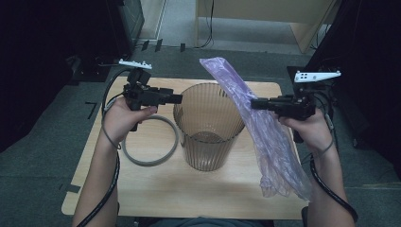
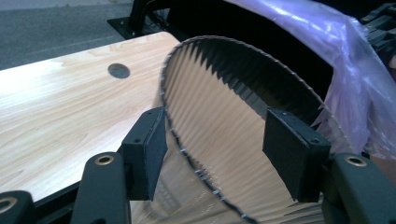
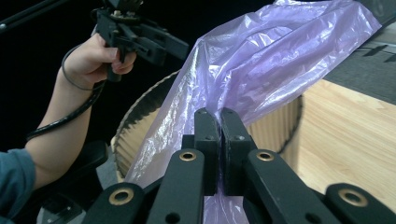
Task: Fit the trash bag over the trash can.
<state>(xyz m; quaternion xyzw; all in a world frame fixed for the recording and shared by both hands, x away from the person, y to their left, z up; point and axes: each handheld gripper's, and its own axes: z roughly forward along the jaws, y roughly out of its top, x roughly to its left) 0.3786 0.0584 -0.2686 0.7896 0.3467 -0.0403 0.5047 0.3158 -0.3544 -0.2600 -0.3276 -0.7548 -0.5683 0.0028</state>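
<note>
A ribbed, translucent brown bin (image 1: 208, 137) stands upright in the middle of the wooden table (image 1: 189, 194). My right gripper (image 1: 253, 103) is shut on a thin purple plastic bag (image 1: 274, 146), pinching a fold of it just right of the bin's rim. The bag rises above the gripper and hangs down to the table's front right. In the right gripper view the jaws (image 3: 219, 114) meet on the bag (image 3: 280, 56) above the bin (image 3: 275, 126). My left gripper (image 1: 178, 98) is open at the bin's left rim. In the left gripper view the rim (image 2: 224, 107) runs between its spread jaws (image 2: 217, 126), untouched.
A grey ring (image 1: 149, 163) lies flat on the table, left of the bin, under my left hand. A dark round hole (image 2: 118, 70) marks the tabletop. Black equipment stands on the floor at both sides, and a wooden desk (image 1: 265, 9) is behind the table.
</note>
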